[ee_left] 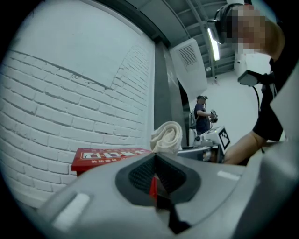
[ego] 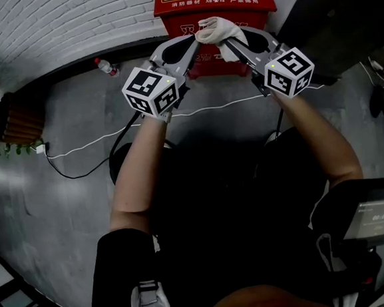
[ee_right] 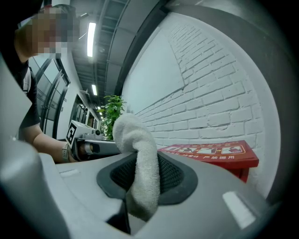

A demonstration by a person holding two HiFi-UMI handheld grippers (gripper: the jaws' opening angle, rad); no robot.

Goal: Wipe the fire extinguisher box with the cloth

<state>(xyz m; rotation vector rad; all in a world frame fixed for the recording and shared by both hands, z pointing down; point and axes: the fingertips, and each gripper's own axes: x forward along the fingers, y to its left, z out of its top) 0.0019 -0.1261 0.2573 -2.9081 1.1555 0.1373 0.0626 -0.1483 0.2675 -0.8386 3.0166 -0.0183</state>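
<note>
**Cloth pinched and raised, box not yet touched**

Nearest, the person's forearms reach forward and hold both tools up side by side, with the tips angled toward each other. The right claw [ee_right: 142,172] is clamped on the cloth [ee_right: 135,140]. The pale towelling runs down between its dark pads and bunches in a roll above the tips, which leaves a soft wad free as a wiping face. The left claw [ee_left: 155,161] is closed with none of the cloth between its pads. Its tips sit just beside the wad, probably to steady or fold it, though I cannot tell whether they touch it.

Beyond the tips stands the red fire extinguisher box [ego: 213,0], on the floor [ego: 76,126] against the white brick wall [ego: 67,20], its labelled lid facing up. The cloth hangs apart from the box, so I judge that wiping has not begun. A small bottle [ego: 106,66] sits by the wall, left of the box.
</note>
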